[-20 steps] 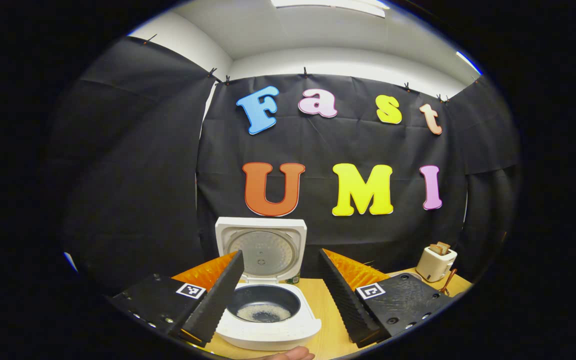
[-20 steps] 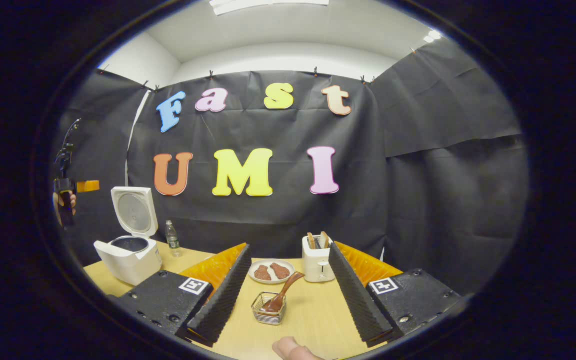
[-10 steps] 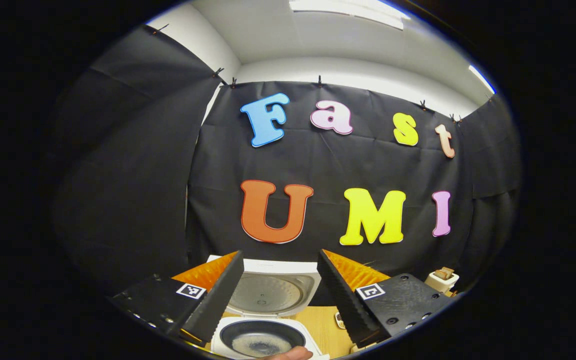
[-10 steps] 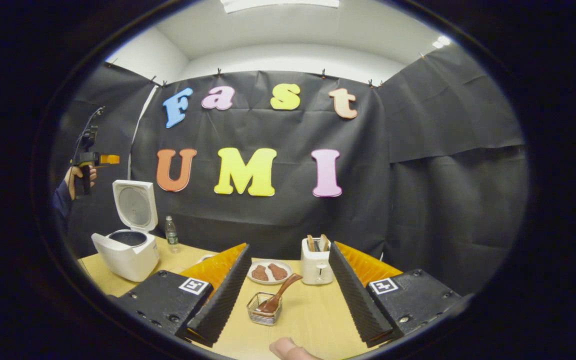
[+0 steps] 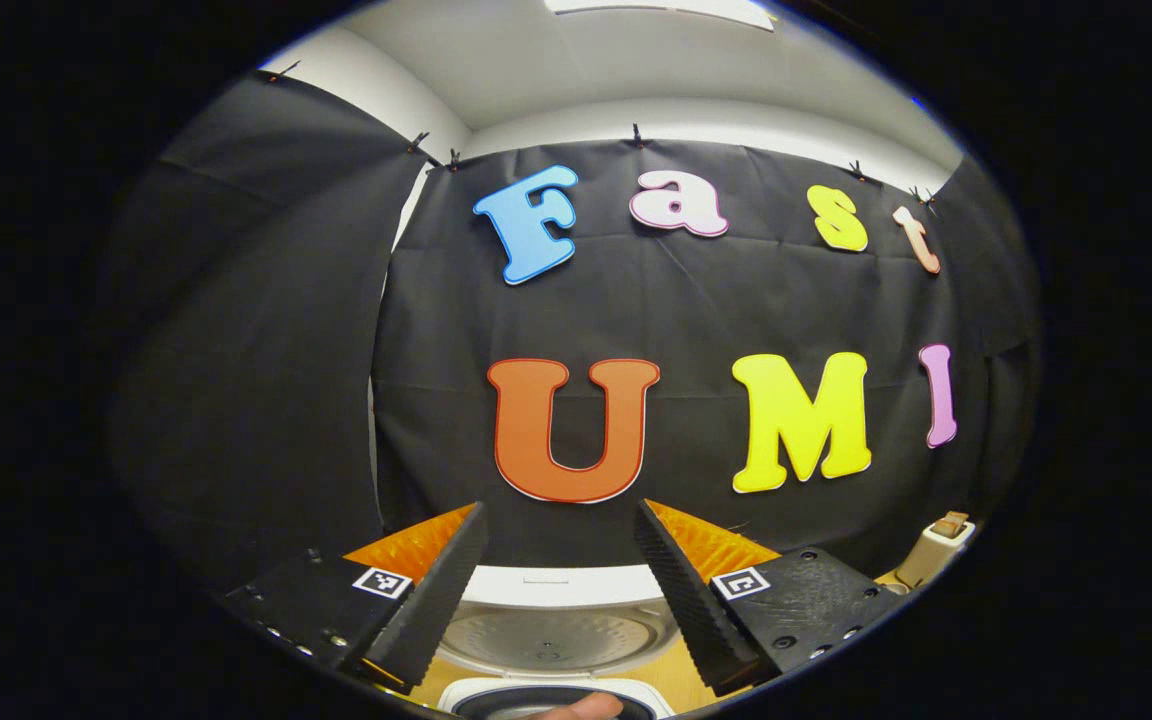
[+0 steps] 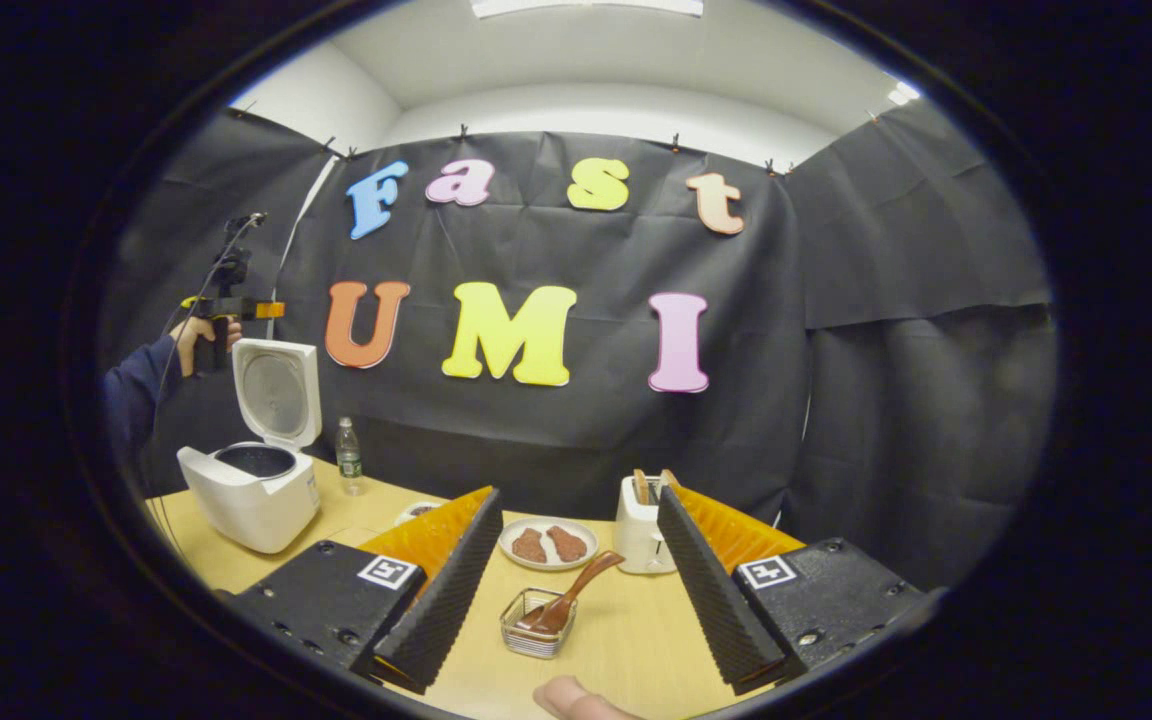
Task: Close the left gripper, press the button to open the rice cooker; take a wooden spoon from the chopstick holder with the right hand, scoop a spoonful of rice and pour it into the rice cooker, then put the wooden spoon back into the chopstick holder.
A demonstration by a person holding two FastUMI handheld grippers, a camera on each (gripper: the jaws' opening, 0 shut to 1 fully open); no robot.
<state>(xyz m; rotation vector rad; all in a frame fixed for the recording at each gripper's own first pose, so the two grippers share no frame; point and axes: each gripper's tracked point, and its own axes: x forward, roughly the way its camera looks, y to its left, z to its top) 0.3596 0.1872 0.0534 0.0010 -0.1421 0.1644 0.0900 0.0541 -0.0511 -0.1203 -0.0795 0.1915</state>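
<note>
1. Your left gripper (image 5: pixel 556 590) has lifted away; the rice cooker (image 6: pixel 254 490) stands open at the worktop's (image 6: pixel 626 640) left end, rice already inside.
2. The wooden spoon (image 6: pixel 568 602) leans in the wire holder (image 6: pixel 536 625), which suggests little is left to do.
3. Both grippers' fingers are spread, holding nothing; your right gripper (image 6: pixel 571 590) hovers before the holder.

A: How many things stand on the light wooden table (image 6: pixel 626 640)?

B: One white rice cooker (image 6: pixel 254 492) with open lid, one clear plastic bottle (image 6: pixel 347 455), one cream toaster (image 6: pixel 644 533).

A: And smaller ones?

B: One wire mesh basket (image 6: pixel 537 624), one brown wooden spoon (image 6: pixel 572 597), one white round plate (image 6: pixel 548 543) with two brown pieces.
</note>
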